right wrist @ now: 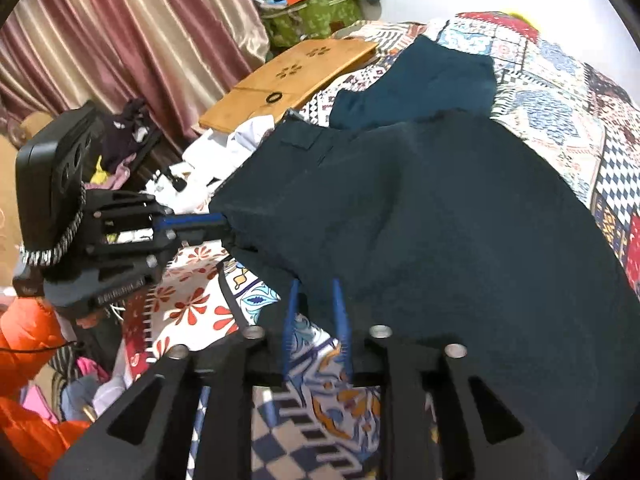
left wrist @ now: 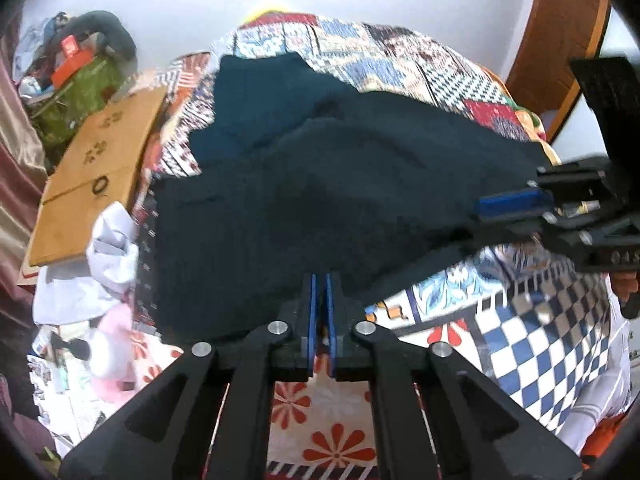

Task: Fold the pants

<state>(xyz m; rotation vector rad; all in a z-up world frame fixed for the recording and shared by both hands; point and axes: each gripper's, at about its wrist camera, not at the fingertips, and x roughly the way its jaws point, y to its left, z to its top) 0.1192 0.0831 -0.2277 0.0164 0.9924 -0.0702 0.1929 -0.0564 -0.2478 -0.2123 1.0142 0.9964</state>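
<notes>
Dark teal pants [left wrist: 320,184] lie spread on a patchwork bedspread [left wrist: 400,56], one part folded over another. My left gripper [left wrist: 321,280] is shut on the near edge of the pants. In the right wrist view the pants [right wrist: 440,216] fill the middle, and my right gripper [right wrist: 316,284] stands with its blue fingers [right wrist: 340,312] a little apart, tips at the pants' near edge. The left gripper shows there [right wrist: 224,222], shut on the pants' corner. The right gripper shows in the left wrist view [left wrist: 480,206] at the pants' right edge.
A wooden lap table [left wrist: 96,168] lies left of the pants, with white cloth [left wrist: 108,248] and a pink toy [left wrist: 112,344] below it. A green bag with clutter [left wrist: 80,80] is at back left. Striped curtains [right wrist: 120,32] hang left. A wooden door [left wrist: 560,40] is at right.
</notes>
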